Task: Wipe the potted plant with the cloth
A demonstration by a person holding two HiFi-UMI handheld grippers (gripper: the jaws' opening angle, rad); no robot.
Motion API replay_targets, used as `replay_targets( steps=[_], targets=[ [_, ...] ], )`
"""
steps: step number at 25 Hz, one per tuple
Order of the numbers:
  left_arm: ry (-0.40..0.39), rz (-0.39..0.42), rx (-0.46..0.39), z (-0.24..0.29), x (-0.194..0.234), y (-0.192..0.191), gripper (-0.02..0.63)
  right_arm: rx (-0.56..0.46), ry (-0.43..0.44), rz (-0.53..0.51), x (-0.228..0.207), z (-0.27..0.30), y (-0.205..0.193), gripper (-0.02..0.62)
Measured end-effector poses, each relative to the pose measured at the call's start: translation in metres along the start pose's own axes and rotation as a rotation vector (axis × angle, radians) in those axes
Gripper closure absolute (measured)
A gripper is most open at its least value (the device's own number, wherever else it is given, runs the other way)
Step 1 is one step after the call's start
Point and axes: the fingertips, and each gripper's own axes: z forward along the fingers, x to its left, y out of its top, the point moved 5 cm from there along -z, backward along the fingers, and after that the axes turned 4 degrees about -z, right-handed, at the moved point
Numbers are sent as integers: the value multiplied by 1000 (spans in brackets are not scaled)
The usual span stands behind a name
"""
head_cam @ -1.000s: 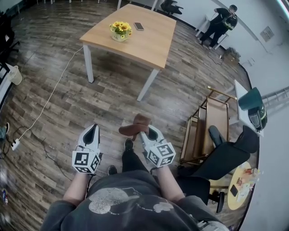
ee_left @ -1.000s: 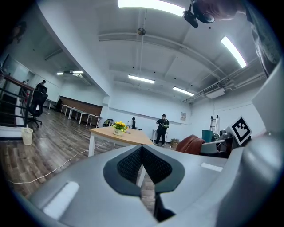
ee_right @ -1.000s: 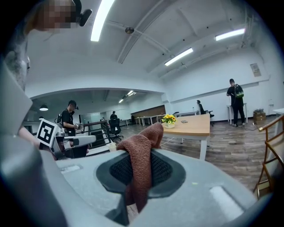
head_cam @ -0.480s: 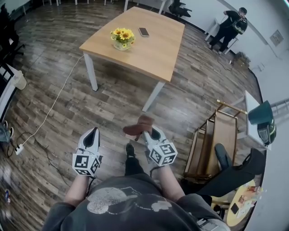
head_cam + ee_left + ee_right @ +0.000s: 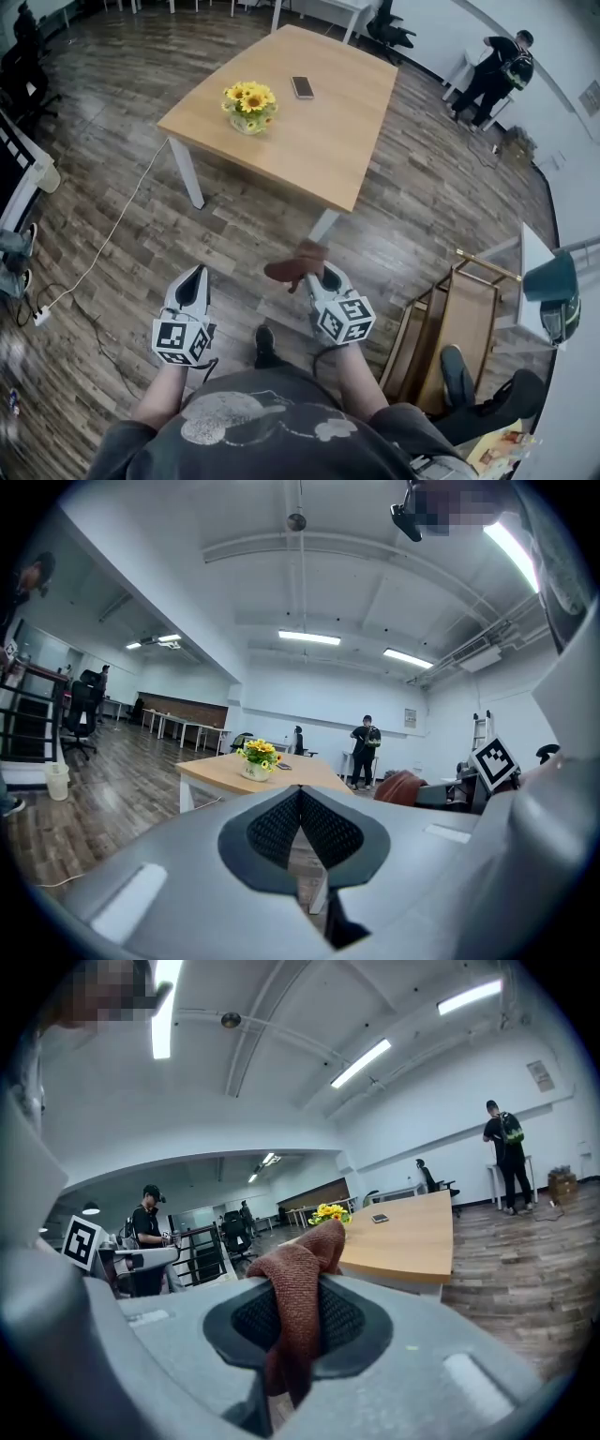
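A potted plant (image 5: 249, 106) with yellow flowers stands on the wooden table (image 5: 319, 141) ahead; the same potted plant (image 5: 258, 758) shows small in the left gripper view, and the potted plant (image 5: 329, 1213) peeks past the cloth in the right gripper view. My right gripper (image 5: 314, 274) is shut on a brown cloth (image 5: 295, 263), which bulges out of the jaws; the cloth (image 5: 295, 1288) fills the pads in the right gripper view. My left gripper (image 5: 192, 281) is shut with nothing in it, its pads (image 5: 300, 832) pressed together. Both grippers hang over the floor, well short of the table.
A phone (image 5: 302, 87) lies on the table behind the plant. A white cable (image 5: 103, 234) runs over the wood floor at left. A wooden cart (image 5: 455, 328) and a chair stand at right. A person (image 5: 495, 75) stands at the far right wall.
Both grippers and the view have advanced toward the table, which now sits nearer and lower in the head view. The cloth stays clamped in the right gripper.
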Motion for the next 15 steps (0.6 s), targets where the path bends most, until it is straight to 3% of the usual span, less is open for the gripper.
replay_targets(
  steps=[7,12,15],
  targets=[
    [47,6,-3,55,1,6,588,12,36,8,-46,28,10,546],
    [111,-4,-48,79,19,26,588,31,68,4,-58,51,12,546],
    [103,23,-31,89,22,27,588,23,79,6,-60,62,18,546]
  ],
)
